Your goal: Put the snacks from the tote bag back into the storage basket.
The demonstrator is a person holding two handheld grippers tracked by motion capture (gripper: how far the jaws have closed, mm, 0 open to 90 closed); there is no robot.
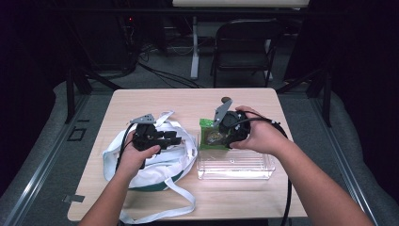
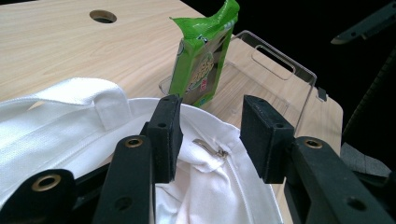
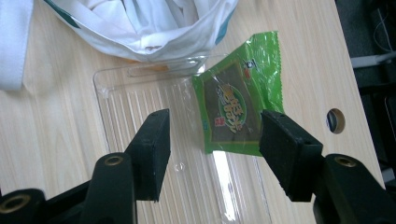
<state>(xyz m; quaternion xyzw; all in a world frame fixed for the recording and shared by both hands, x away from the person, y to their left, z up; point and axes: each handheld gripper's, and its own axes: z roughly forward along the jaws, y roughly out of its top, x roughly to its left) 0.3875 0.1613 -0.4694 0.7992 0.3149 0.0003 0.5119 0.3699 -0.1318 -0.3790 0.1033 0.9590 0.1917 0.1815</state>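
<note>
Black jaws of the right hand-held gripper stand spread above the clear tray, pinching nothing; the green snack packet leans in the tray's far end, just ahead of the right-hand jaw. To take it cleanly, I judge the jaws should straddle the packet's flat faces and close low on its body, not the crinkled top seal. The left hand-held gripper is also spread, astride the rim of the white cloth bag near its zip pull, not pressing it. Both rest on the wooden tabletop.
</note>
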